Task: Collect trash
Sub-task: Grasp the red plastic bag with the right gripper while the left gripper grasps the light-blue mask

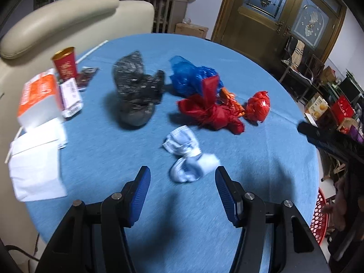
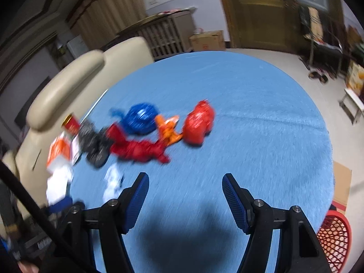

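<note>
Table: covered in matt blue cloth with a fine woven texture. Black bag, blue bag and red bags: thin crinkled plastic film, glossy in places. Pale blue wad: soft ribbed fabric. Red cup: glossy, gold-lined. Sofa: smooth cream leather-look. Left tool: matt black plastic, ridged blue pads, metal pins.

Blue tablecloth; black bag, blue bag, red bag, white-and-blue striped wrapper.
</note>
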`<action>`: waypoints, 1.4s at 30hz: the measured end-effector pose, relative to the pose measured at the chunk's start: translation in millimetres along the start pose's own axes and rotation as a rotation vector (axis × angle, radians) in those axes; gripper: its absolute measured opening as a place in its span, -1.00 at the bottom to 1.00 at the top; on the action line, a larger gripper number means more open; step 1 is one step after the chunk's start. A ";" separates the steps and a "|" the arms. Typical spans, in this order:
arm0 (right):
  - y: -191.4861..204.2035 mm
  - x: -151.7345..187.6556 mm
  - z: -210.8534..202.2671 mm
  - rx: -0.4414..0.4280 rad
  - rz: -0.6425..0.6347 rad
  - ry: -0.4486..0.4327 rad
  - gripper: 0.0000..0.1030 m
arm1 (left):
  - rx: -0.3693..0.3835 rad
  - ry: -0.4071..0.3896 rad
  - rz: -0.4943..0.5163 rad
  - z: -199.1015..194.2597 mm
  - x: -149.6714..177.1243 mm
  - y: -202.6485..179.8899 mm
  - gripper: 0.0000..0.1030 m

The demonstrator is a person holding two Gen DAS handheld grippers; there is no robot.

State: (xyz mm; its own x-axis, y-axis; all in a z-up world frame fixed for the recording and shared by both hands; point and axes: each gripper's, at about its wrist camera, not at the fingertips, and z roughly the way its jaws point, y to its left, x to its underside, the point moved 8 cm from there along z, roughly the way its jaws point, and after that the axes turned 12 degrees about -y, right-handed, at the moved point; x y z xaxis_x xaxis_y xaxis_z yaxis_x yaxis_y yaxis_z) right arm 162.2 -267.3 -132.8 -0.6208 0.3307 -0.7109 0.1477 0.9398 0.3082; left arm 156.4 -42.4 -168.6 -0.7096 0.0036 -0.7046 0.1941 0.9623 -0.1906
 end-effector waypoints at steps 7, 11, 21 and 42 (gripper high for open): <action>-14.6 -30.8 62.5 0.035 0.079 0.039 0.36 | 0.069 0.047 -0.014 35.4 -2.4 -19.1 -0.02; -20.7 -39.3 91.4 0.049 0.136 0.050 0.32 | 0.078 0.070 -0.021 48.8 -0.1 -20.9 -0.14; -15.6 -37.7 135.6 0.050 0.166 0.097 -0.10 | 0.100 0.084 -0.035 64.0 1.3 -19.2 -0.33; -15.8 -1.6 13.3 -0.048 0.072 0.013 -0.20 | 0.130 0.000 0.013 -2.5 -0.9 -32.4 -0.65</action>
State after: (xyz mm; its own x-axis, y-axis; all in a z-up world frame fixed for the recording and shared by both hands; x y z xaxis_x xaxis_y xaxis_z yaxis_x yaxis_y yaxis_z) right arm 171.1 -281.5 -145.0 -0.6199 0.3960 -0.6775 0.1556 0.9082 0.3886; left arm 149.1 -72.9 -160.1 -0.7062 0.0154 -0.7078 0.2891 0.9189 -0.2685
